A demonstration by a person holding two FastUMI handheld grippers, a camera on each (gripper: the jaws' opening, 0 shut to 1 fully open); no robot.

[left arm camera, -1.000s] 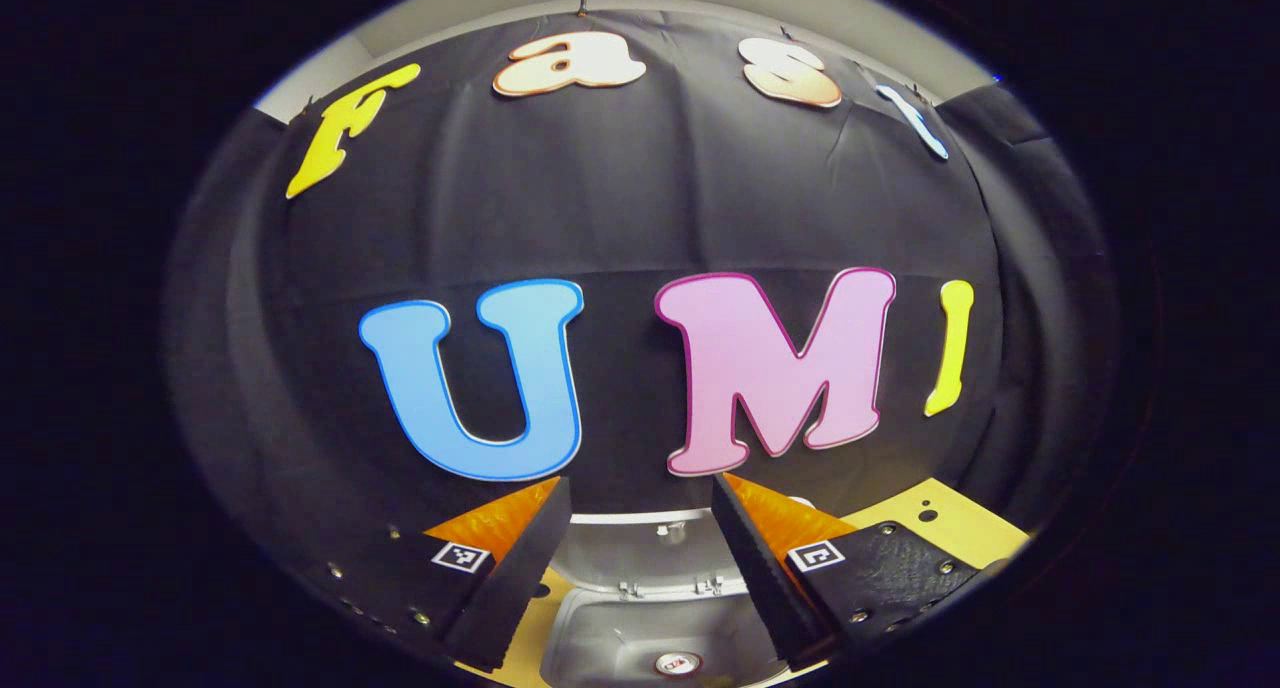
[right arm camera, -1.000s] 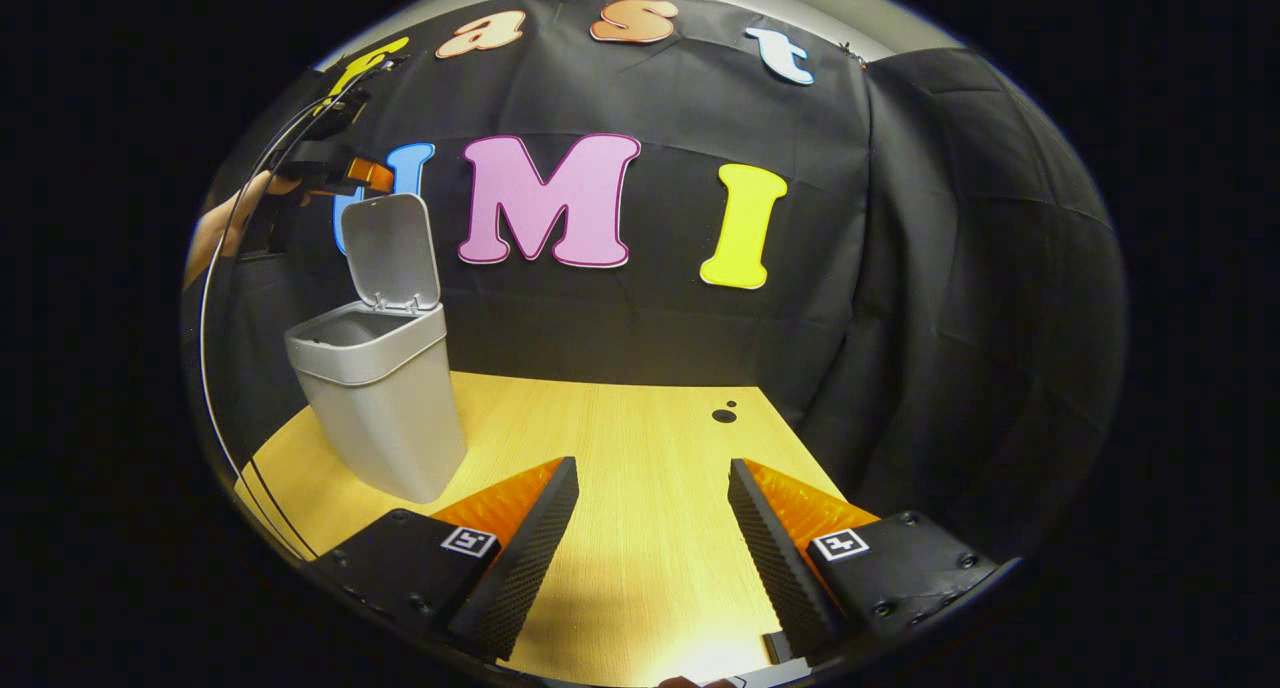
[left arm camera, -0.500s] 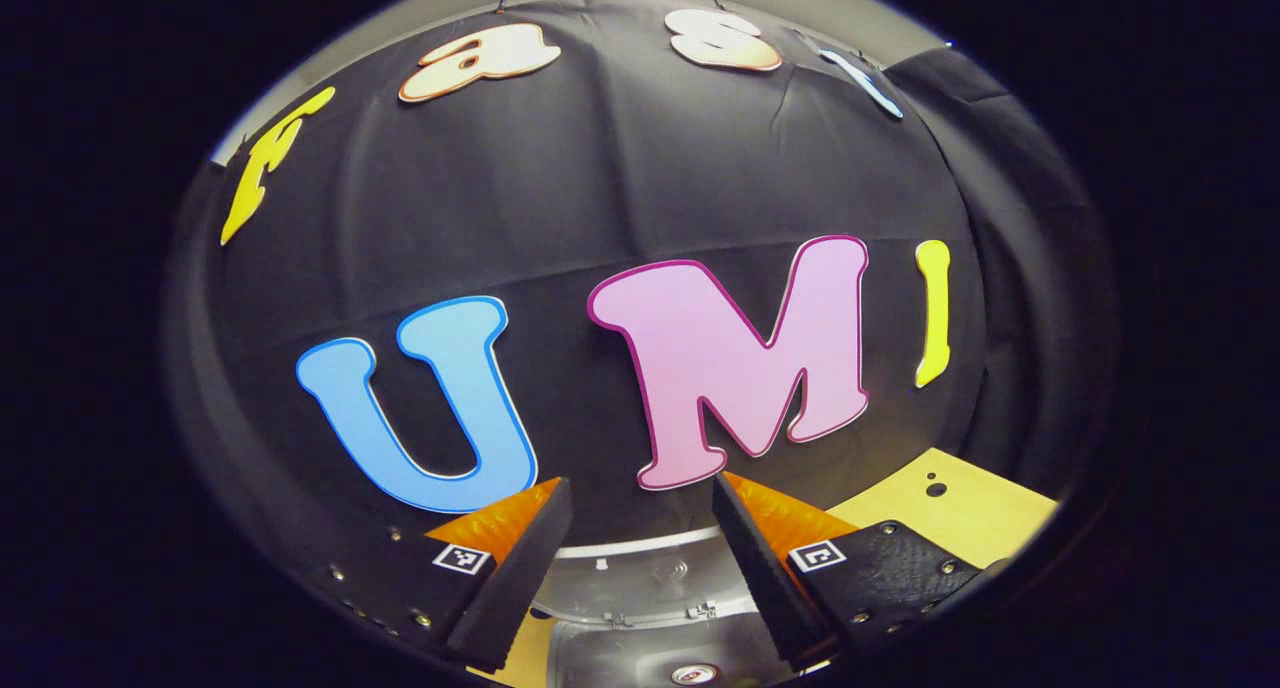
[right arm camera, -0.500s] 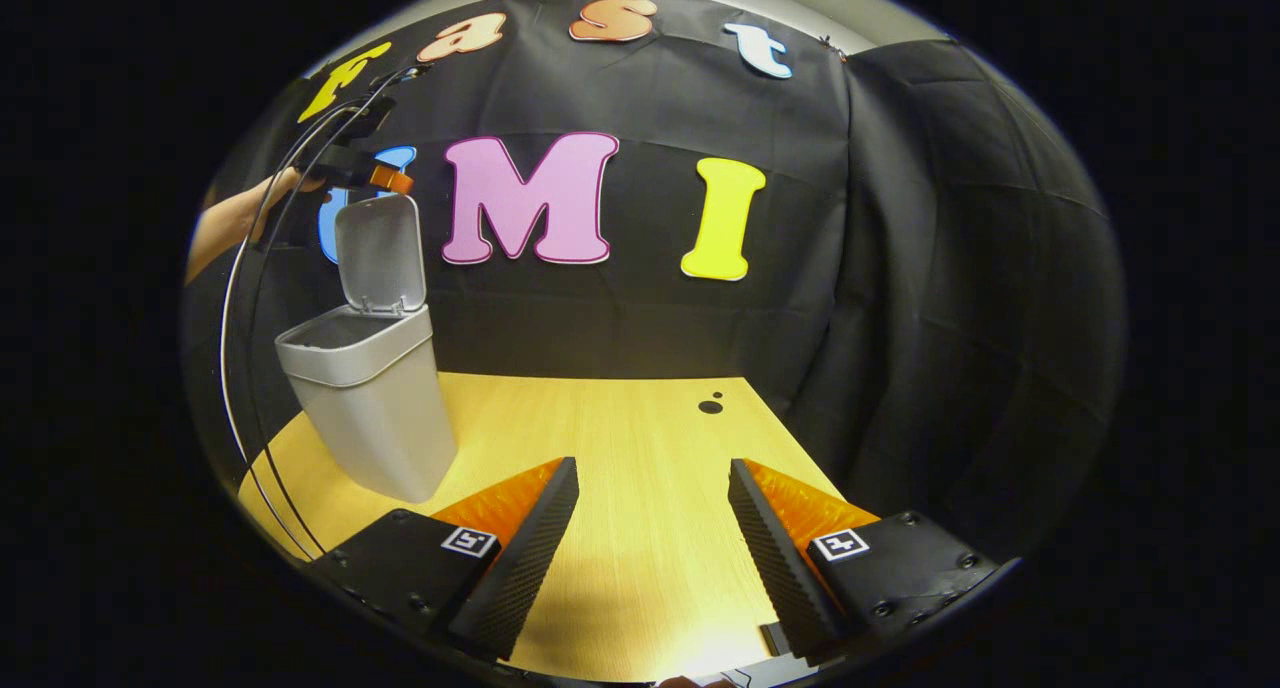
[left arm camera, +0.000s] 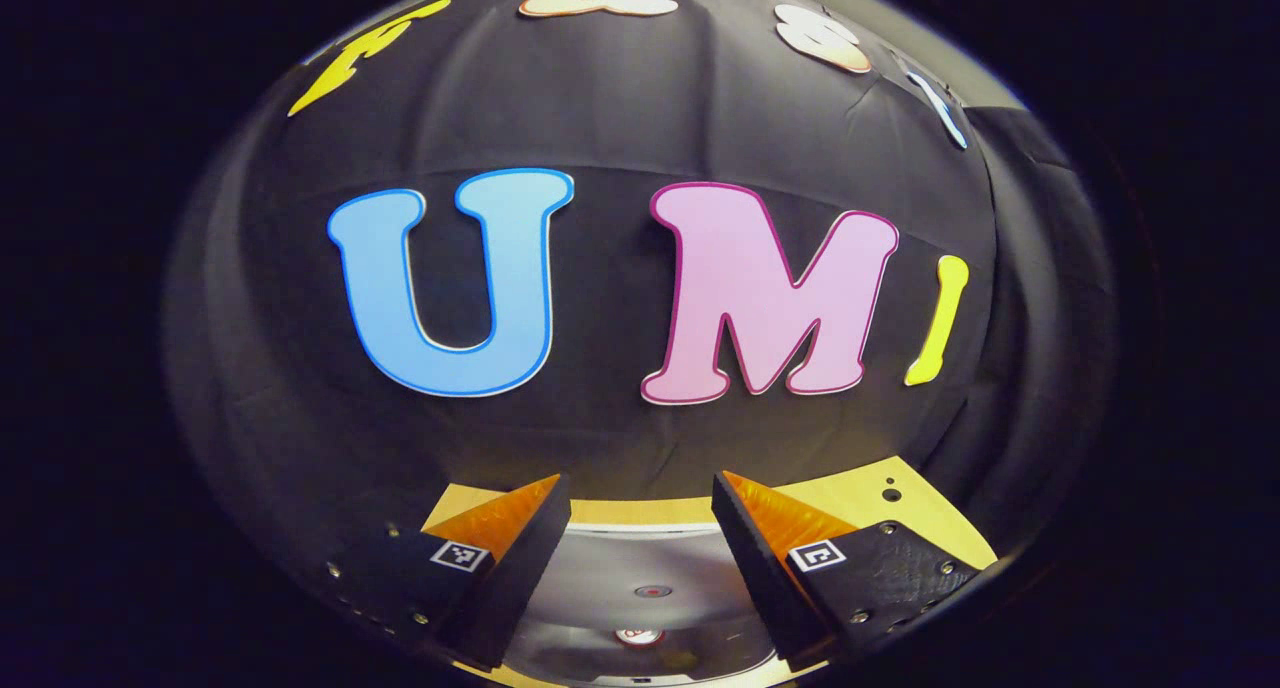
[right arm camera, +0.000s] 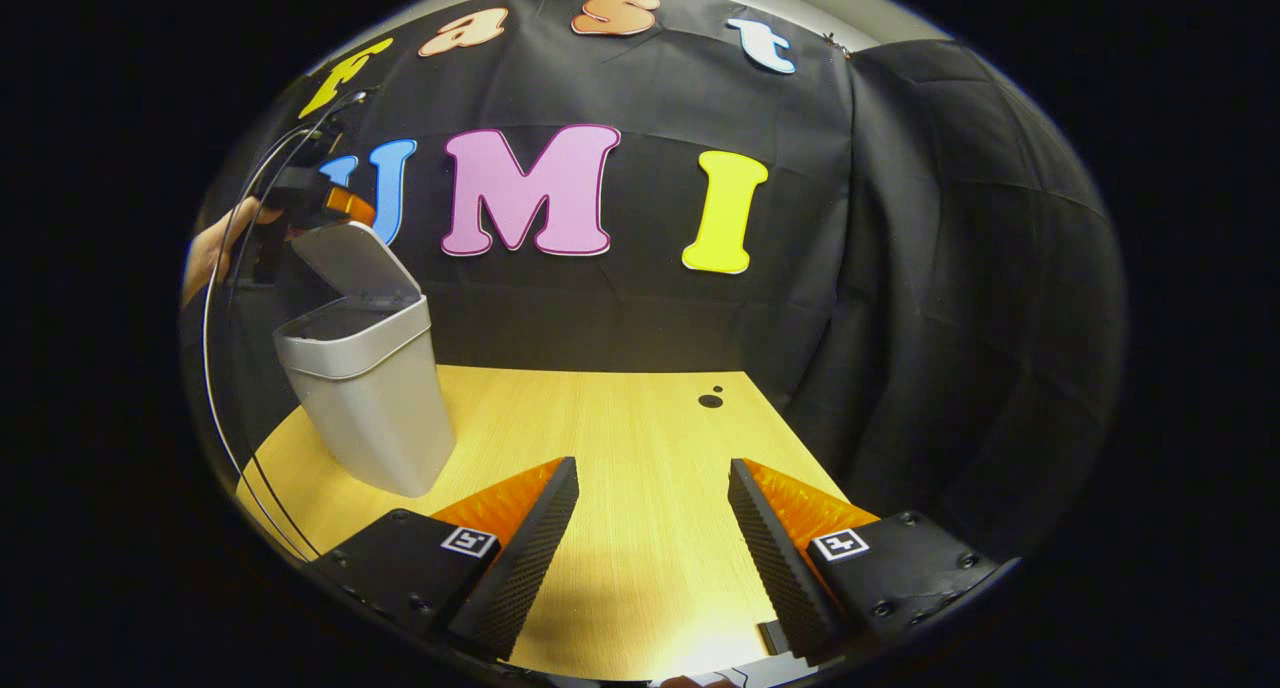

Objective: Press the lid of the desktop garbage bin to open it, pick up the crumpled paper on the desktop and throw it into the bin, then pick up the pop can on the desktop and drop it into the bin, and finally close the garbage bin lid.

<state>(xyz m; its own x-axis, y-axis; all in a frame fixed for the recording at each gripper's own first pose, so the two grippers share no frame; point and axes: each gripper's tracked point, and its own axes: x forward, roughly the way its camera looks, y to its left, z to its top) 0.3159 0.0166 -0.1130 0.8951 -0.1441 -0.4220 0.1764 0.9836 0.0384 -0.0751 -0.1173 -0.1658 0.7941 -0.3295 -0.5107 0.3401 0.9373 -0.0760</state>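
The grey desktop bin (right arm camera: pixel 375 398) stands on the left of the wooden table (right arm camera: pixel 620 418) in the right gripper view. Its lid (right arm camera: pixel 350 263) is tilted about halfway down over the opening. My left gripper (right arm camera: pixel 340 206), held by a hand (right arm camera: pixel 205 253), sits at the lid's raised free edge. In the left gripper view my left gripper (left arm camera: pixel 640 493) is open, with the grey lid (left arm camera: pixel 620 578) just below and between its fingers. A small red and white round shape (left arm camera: pixel 637 635) shows there; I cannot tell what it is. My right gripper (right arm camera: pixel 650 473) hangs open over bare table.
A thin cable (right arm camera: pixel 215 368) loops down from the left gripper past the bin's left side. Two small dark holes (right arm camera: pixel 711 400) mark the table's far right corner. The black cloth wall closes off the back and right.
The lid has swung from upright to about halfway down. The left gripper has come down with it. The right gripper has barely moved.
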